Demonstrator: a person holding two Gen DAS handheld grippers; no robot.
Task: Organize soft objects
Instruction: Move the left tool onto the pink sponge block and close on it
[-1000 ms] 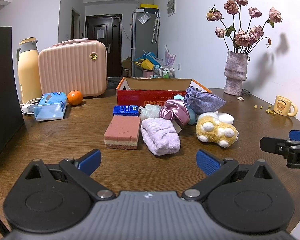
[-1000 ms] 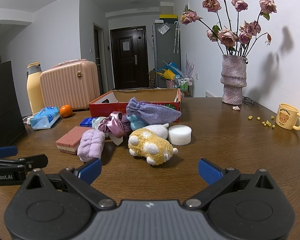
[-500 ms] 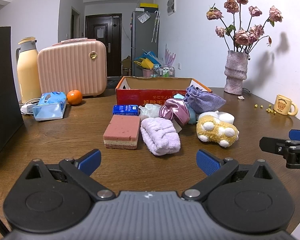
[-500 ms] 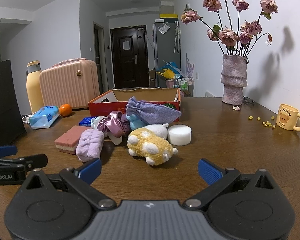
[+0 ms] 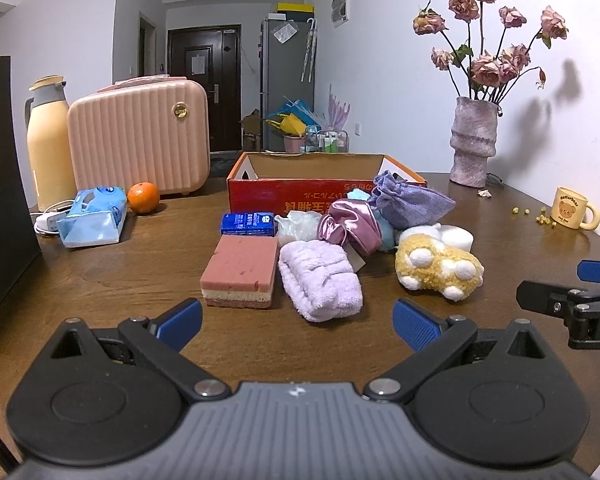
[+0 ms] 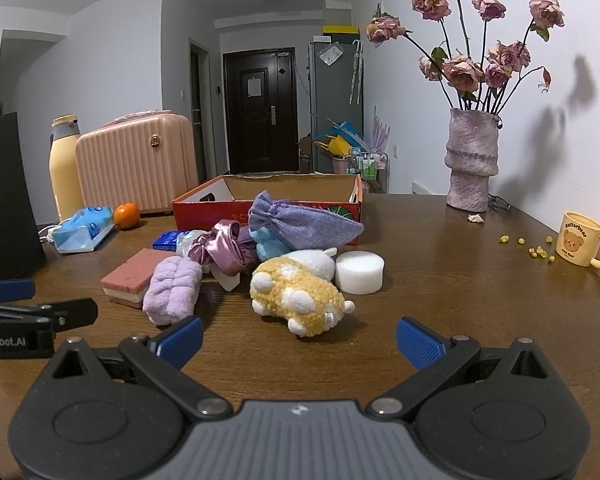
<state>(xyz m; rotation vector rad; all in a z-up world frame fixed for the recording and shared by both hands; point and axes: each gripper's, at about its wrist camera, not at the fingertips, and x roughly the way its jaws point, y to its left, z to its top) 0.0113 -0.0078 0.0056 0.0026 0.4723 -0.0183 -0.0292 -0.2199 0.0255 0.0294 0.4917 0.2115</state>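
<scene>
Soft items are grouped mid-worktop (image 5: 100, 280), before an open red cardboard box (image 5: 300, 196): pink layered sponge block (image 5: 240, 270) touching a rolled lilac fleece towel (image 5: 320, 280); fluffy yellow plush toy (image 6: 296, 294) beside a white foam disc (image 6: 359, 266); purple satin scrunchie (image 6: 224, 246); lavender drawstring pouch (image 6: 300, 222) leaned against the box. Left hand-held gripper (image 5: 298, 318) and right hand-held gripper (image 6: 298, 336) are both held released and empty, short of the items

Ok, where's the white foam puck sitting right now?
In the right wrist view the white foam puck sits on the table right of centre, directly right of the yellow plush toy, before the red box.
</scene>
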